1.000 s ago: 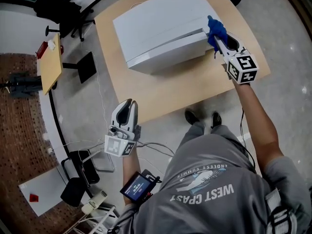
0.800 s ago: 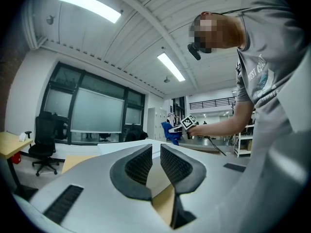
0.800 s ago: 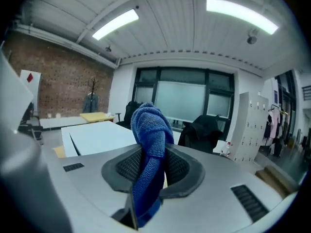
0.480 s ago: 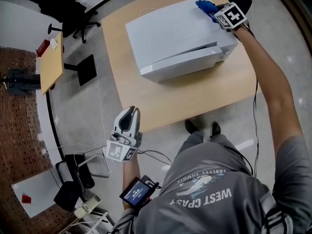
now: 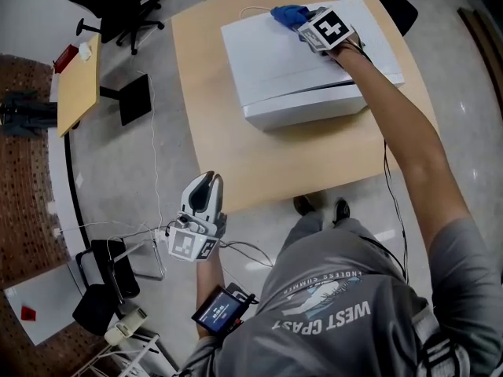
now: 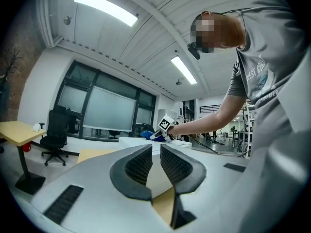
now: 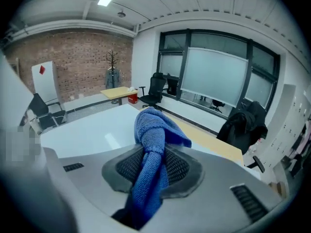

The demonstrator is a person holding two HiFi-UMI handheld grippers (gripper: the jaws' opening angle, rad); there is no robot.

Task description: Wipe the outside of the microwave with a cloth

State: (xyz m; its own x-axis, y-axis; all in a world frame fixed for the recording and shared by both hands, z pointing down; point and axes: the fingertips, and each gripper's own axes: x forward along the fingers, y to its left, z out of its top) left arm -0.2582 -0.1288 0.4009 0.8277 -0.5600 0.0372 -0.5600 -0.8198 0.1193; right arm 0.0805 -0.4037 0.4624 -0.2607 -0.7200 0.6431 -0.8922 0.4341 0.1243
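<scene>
Clamps the cloth (image 5: 286,12) in the right gripper (image 5: 299,19); sweeps it from the right front corner of the microwave (image 5: 291,69) across the top to the back edge. Keeps the left gripper (image 5: 205,184) closed and empty, off the table (image 5: 236,155). Probably midway through wiping the top.

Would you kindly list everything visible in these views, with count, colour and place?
microwave: one, white, on the table's far half
table: one, light wood, centre
cloth: one, blue, at the microwave's far top edge
side desk: one, light wood, far left
office chair: one, black, beyond the table's left corner
board: one, white with red mark, lower left
left gripper: one, grey, shut and empty, off the table's near edge
right gripper: one, grey, shut on the cloth
</scene>
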